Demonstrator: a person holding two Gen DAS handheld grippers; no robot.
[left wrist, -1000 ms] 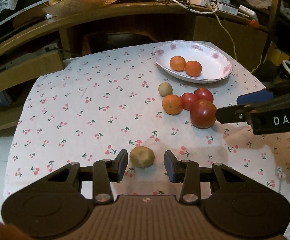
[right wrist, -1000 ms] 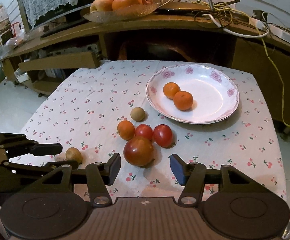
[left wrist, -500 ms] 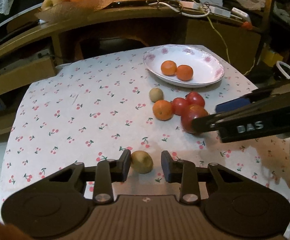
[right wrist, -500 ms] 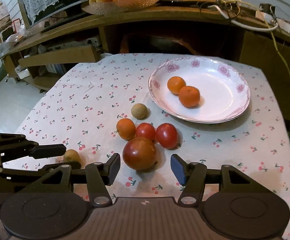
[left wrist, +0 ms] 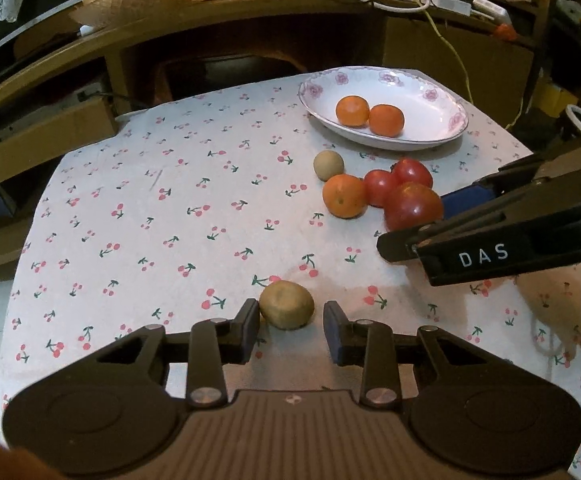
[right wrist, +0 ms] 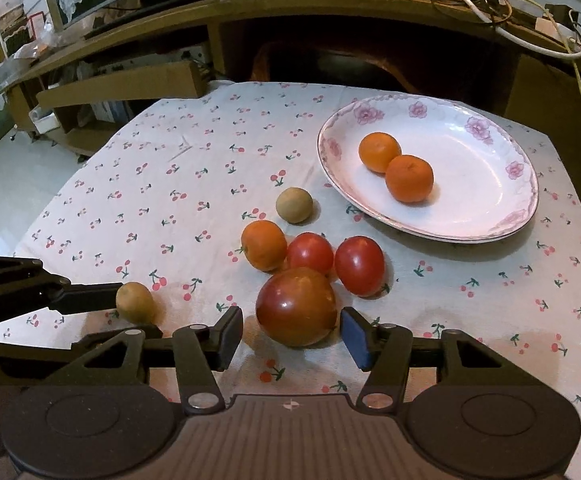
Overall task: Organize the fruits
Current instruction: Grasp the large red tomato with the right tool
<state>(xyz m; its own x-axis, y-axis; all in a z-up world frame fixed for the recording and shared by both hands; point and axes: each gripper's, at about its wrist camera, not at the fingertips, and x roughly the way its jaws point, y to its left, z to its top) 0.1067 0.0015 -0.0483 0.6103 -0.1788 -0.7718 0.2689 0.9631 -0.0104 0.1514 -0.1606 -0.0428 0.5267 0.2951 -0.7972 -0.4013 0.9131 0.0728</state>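
Orange mandarins [right wrist: 394, 167], two so far, sit in the far plate [right wrist: 490, 216]; six fruits remain on the desk, the released left tongs [left wrist: 291, 326] straddling a kiwi [left wrist: 286, 309], the released right tongs [right wrist: 290, 334] straddling a big tomato [right wrist: 296, 306].

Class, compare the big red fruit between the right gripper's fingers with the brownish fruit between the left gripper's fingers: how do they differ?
The big red fruit is glossy and larger; the brownish fruit is dull and smaller. The red one touches other fruits; the brownish one lies alone. Both rest on the tablecloth, framed by open fingers: right gripper, left gripper.
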